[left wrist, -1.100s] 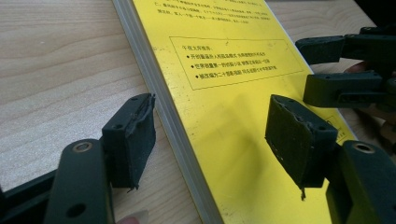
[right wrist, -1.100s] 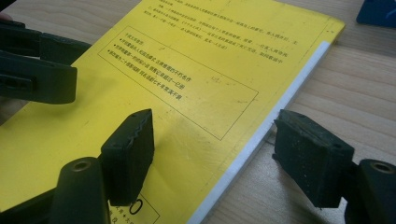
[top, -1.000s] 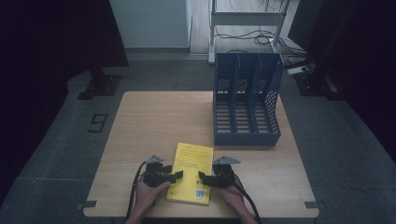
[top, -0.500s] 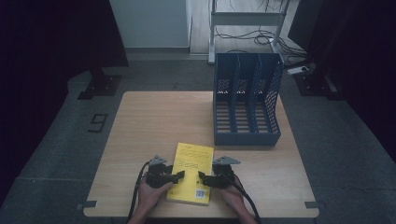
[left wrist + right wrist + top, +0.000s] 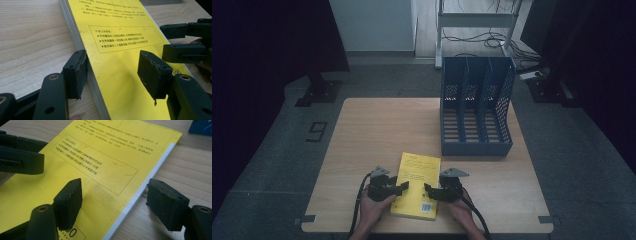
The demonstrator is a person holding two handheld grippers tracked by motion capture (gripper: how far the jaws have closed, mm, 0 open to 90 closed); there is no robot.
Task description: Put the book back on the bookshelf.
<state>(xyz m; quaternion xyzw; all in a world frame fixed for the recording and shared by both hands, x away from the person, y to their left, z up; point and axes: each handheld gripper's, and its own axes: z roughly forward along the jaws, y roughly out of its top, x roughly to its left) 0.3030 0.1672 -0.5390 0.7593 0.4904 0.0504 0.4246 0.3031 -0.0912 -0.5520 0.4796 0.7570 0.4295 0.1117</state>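
A yellow book [image 5: 417,186] lies flat on the wooden table [image 5: 377,130] near its front edge, back cover up with printed text and a barcode. My left gripper [image 5: 402,187] is open at the book's left edge; in the left gripper view one pad [image 5: 75,72] sits against the page edge and the other hovers over the cover of the book [image 5: 120,57]. My right gripper [image 5: 428,190] is open at the book's right edge, its jaws straddling the white spine strip of the book [image 5: 100,170]. The right gripper [image 5: 186,42] appears across the book in the left gripper view.
A blue three-slot file holder [image 5: 475,110] stands upright at the back right of the table. The holder's corner [image 5: 201,127] shows in the right gripper view. Bare wood extends across the table's left and middle. A metal rack [image 5: 474,25] and cables stand on the floor beyond.
Both grippers have closed in slightly on the book's two sides; the book has stayed in the same place.
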